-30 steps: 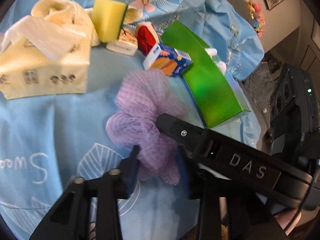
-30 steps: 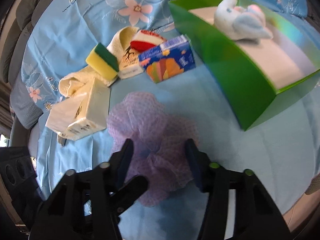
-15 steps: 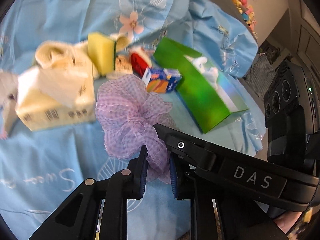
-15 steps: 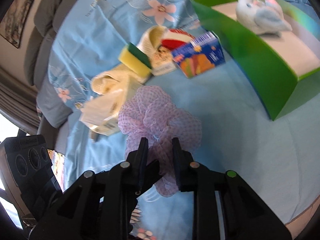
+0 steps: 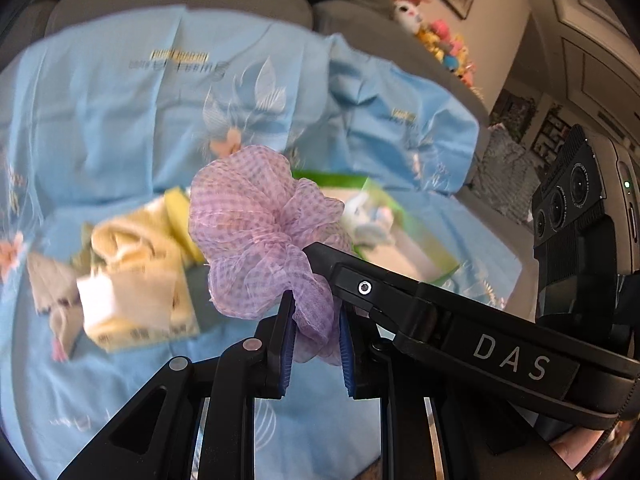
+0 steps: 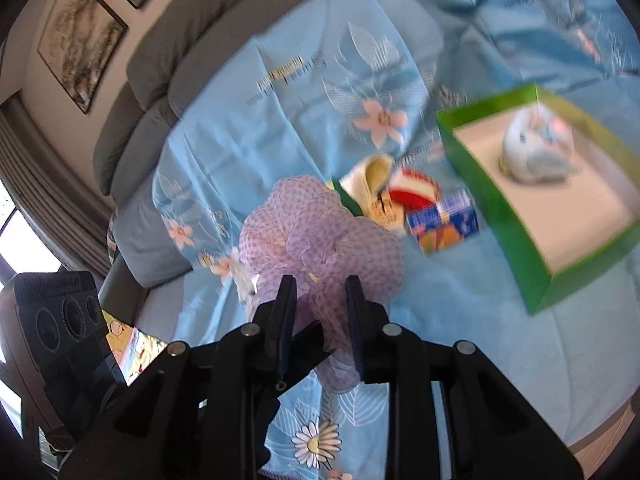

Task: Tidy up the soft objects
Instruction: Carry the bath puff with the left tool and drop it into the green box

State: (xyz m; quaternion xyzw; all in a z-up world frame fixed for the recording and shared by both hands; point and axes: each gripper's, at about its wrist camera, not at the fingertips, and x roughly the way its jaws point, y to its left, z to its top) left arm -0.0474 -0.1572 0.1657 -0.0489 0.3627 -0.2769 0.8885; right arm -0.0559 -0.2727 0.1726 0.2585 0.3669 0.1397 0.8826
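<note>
Between the blue pads of the left tongs [image 5: 316,340], left wrist view, a purple mesh pouf [image 5: 256,232] is clamped by its lower folds, raised clear of the blue floral sheet [image 5: 120,104]. Behind it: blurred tissue pack [image 5: 140,300] and green box [image 5: 404,240].

Right wrist view: right tongs [image 6: 320,320] pinch the same pouf [image 6: 316,232]; jaws nearly together on mesh. Green box [image 6: 500,208], near the sheet's right edge, contains a plush toy [image 6: 536,152].

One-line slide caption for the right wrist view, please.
Both grippers clamp the purple mesh bath pouf, the right gripper nearest, above the blue cloth; green box holds a plush toy.
</note>
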